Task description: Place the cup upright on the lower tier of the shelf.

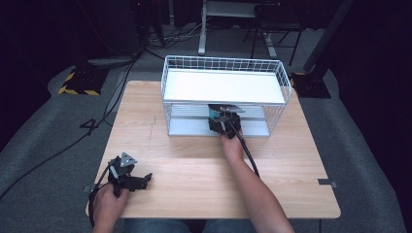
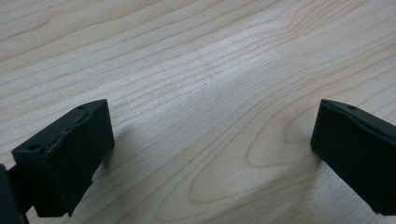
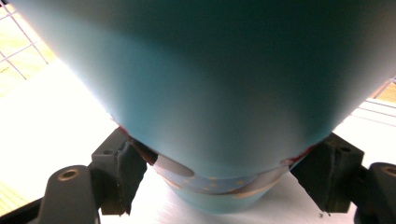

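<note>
At the lower level of the white wire rack [image 1: 224,73], the right gripper [image 1: 224,122] is seen reaching in from the front, under the white top shelf. A teal cup [image 3: 219,93] is clamped between its jaws; in the right gripper view the two black pads [image 3: 128,172] are pressed against opposite sides of the cup near its narrow end, where a patterned band with dots is visible. The cup's body swells toward the camera. Pale shelf surface is seen beneath and behind the cup, and wire mesh at the upper left, so the cup is judged to be inside the rack's lower bay. Whether it is already resting on that surface cannot be told.

The left gripper [image 1: 130,178] is parked on the wooden table [image 1: 194,160] near the front left corner, well apart from the rack. Its jaws are spread wide with nothing between them, only bare wood grain being shown in the left gripper view.

Progress, as judged: the cup has been carried into the rack, so the transport is mostly done. Still to be done: the cup to be set down, the jaws released, the right gripper drawn back out.
</note>
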A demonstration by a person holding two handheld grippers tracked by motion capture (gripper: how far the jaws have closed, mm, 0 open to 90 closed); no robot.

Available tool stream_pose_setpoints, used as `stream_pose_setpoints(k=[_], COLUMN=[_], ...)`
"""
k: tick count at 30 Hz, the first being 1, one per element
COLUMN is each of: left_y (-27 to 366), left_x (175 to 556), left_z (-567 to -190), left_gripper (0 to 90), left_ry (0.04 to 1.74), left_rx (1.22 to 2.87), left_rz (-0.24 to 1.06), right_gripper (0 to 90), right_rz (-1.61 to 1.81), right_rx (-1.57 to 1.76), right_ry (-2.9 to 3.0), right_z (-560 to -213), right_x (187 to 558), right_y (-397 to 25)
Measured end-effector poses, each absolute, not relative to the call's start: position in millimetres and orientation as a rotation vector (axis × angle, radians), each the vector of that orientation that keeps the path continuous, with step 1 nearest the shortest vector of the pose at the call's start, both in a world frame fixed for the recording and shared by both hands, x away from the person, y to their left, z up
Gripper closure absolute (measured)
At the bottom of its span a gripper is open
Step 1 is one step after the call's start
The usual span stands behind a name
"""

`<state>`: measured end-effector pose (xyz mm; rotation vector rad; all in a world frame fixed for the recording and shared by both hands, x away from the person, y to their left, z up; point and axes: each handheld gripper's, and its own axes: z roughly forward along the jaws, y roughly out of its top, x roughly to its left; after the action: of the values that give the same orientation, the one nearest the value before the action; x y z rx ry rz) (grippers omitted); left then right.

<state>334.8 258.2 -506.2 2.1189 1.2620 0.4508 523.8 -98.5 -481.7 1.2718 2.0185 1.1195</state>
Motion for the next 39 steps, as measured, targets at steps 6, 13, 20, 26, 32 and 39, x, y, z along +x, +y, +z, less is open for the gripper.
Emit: stream_pose_setpoints(k=[6, 13, 20, 26, 32, 39], left_y=[258, 258, 258, 258, 257, 257], left_x=[335, 335, 335, 335, 335, 335], left_z=[-506, -506, -506, -506, -506, -506], left_gripper=[0.0, 0.0, 0.0, 0.0, 0.0, 0.0], left_ry=[1.262, 1.262, 1.262, 1.271, 1.274, 1.276], left_rx=[2.119, 2.119, 2.118, 2.112, 2.11, 2.11], left_rz=[0.451, 0.451, 0.45, 0.451, 0.452, 0.453], right_gripper=[22.9, 17.0, 14.4, 12.5, 12.2, 12.2], right_rz=[1.138, 1.14, 1.164, 1.153, 1.145, 1.16], right_rx=[1.3, 1.283, 1.275, 1.255, 1.231, 1.216], right_ry=[2.039, 2.033, 2.037, 2.048, 2.066, 2.091], right_z=[-486, -484, -481, -475, -469, -461], right_x=[526, 525, 519, 509, 498, 481], right_y=[-103, -106, -109, -112, -121, -131])
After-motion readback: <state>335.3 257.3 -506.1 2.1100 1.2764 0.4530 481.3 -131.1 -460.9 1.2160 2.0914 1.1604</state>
